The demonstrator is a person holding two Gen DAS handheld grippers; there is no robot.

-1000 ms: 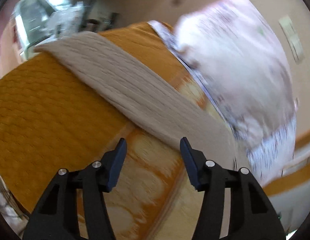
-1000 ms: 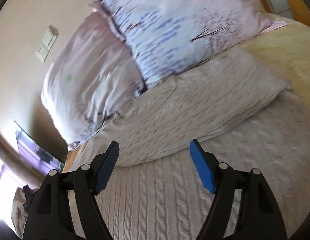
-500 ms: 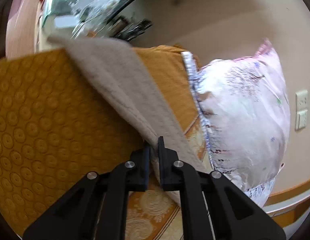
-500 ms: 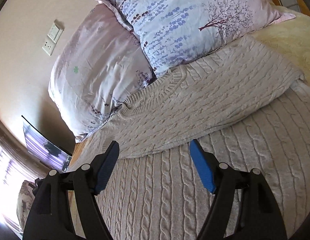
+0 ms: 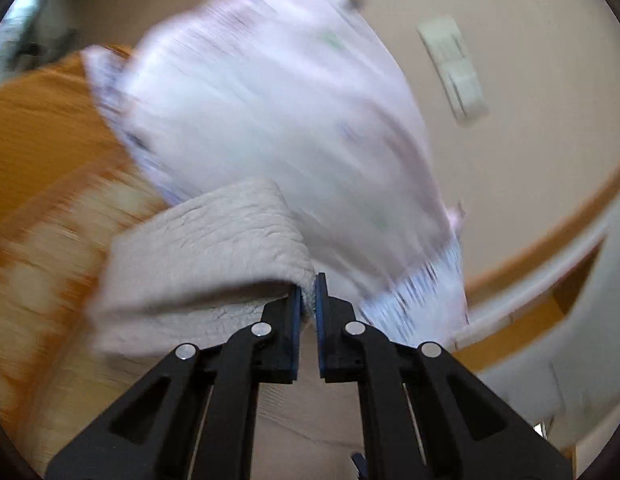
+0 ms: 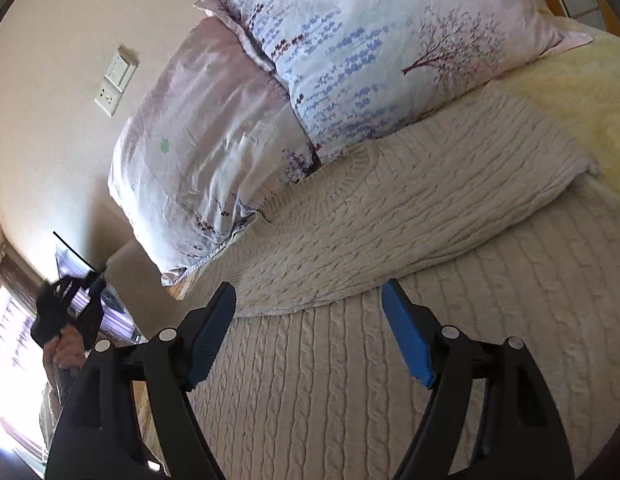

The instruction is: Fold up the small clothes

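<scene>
Knitwear fills the right wrist view: a cream cable-knit sweater lies spread on the bed, its collar touching two floral pillows at 12 o'clock. The right gripper hovers over the sweater's body, jaws wide and opening, nothing between them. At 9 o'clock a hand holds the left gripper, clamped on the sweater's sleeve, which is lifted above the orange bedspread.

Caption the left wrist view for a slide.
Left gripper shut on a cream knit sweater sleeve, lifted before a blurred floral pillow.
</scene>
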